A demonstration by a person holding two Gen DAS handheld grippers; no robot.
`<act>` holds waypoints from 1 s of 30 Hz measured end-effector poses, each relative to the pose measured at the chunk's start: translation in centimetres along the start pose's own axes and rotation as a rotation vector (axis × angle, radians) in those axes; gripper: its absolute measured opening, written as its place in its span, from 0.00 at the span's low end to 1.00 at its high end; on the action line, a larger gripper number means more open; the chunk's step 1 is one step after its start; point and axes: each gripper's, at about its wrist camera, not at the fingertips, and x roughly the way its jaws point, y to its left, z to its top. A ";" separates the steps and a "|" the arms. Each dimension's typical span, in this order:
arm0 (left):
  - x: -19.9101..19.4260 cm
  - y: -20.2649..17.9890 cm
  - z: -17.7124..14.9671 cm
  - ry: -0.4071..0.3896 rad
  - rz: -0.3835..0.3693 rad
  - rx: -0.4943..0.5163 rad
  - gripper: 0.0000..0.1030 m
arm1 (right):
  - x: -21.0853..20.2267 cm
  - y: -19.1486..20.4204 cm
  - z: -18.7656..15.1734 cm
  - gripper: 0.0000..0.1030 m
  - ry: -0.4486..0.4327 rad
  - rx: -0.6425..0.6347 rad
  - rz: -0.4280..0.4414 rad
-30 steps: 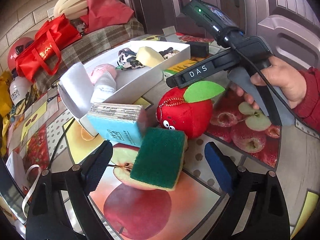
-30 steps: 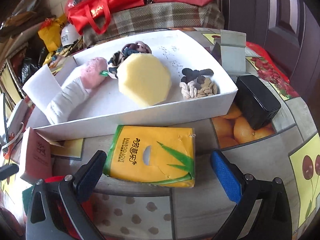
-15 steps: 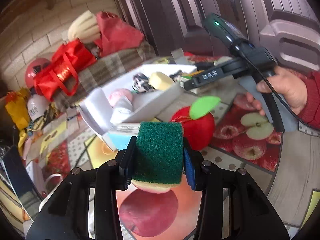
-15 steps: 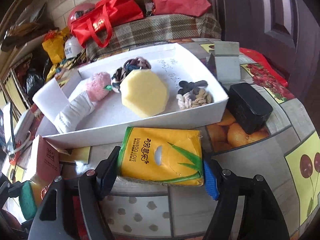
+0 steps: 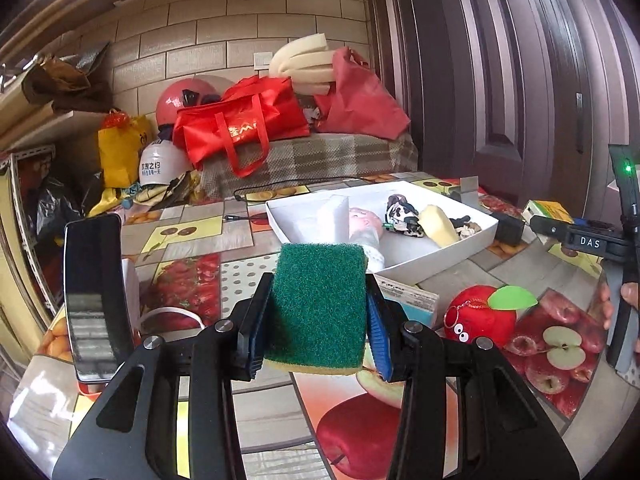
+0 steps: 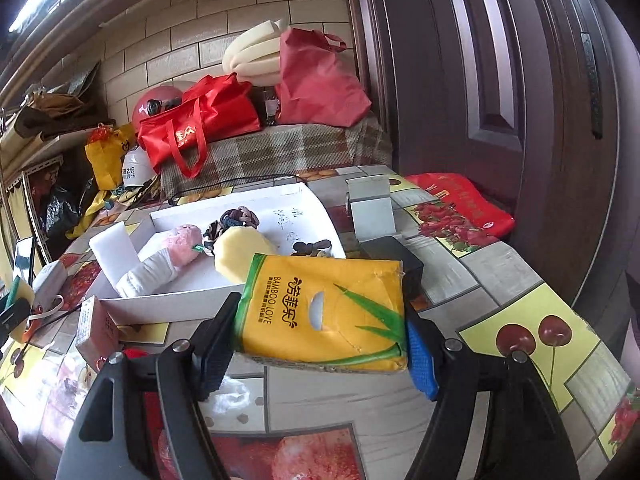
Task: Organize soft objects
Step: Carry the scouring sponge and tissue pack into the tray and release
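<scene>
Left gripper (image 5: 316, 312): its jaws have just been closing, and the pads are now pressed on both sides of the green sponge (image 5: 318, 304). The sponge is held up off the table (image 5: 256, 240), green side up, with a thin yellow layer seen under it.
Right gripper (image 6: 316, 340): its jaws have just been closing too. They are set fairly wide and pressed on the two ends of the yellow tissue pack (image 6: 324, 312), which is lifted and tilted above the table (image 6: 500, 292).
White box (image 5: 440, 258): in the left view it is seen at 1 o'clock from the sponge. In the right view the box (image 6: 168, 300) is seen at 11 o'clock from the pack.
Inside the box: a pale yellow sponge (image 6: 240, 254), a pink and white sock (image 6: 160, 264) and dark hair ties (image 6: 240, 216) are seen best in the right view.
Only in the left view: a red apple plush toy (image 5: 480, 316) with a green leaf is seen at 3 o'clock from the green sponge, on the table. A black phone (image 5: 94, 296) stands up at 9 o'clock. The other gripper and a few fingers (image 5: 630, 292) are seen at the far right edge.
Only in the right view: a black block (image 6: 396, 256) is seen behind the pack at 1 o'clock, a grey folded card (image 6: 370, 208) at 12 o'clock, and a small pink box (image 6: 96, 328) at 9 o'clock.
Both views: a red bag (image 5: 240, 128) lies on a checked cover by the brick wall.
</scene>
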 end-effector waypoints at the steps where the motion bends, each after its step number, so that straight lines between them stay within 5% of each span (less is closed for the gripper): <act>1: 0.1 -0.1 0.0 -0.003 0.007 0.007 0.40 | -0.2 0.1 -0.1 0.71 -0.006 -0.007 0.000; 30: 6.3 1.6 2.3 0.053 0.017 -0.073 0.41 | 2.0 2.6 0.9 0.71 -0.033 -0.071 -0.011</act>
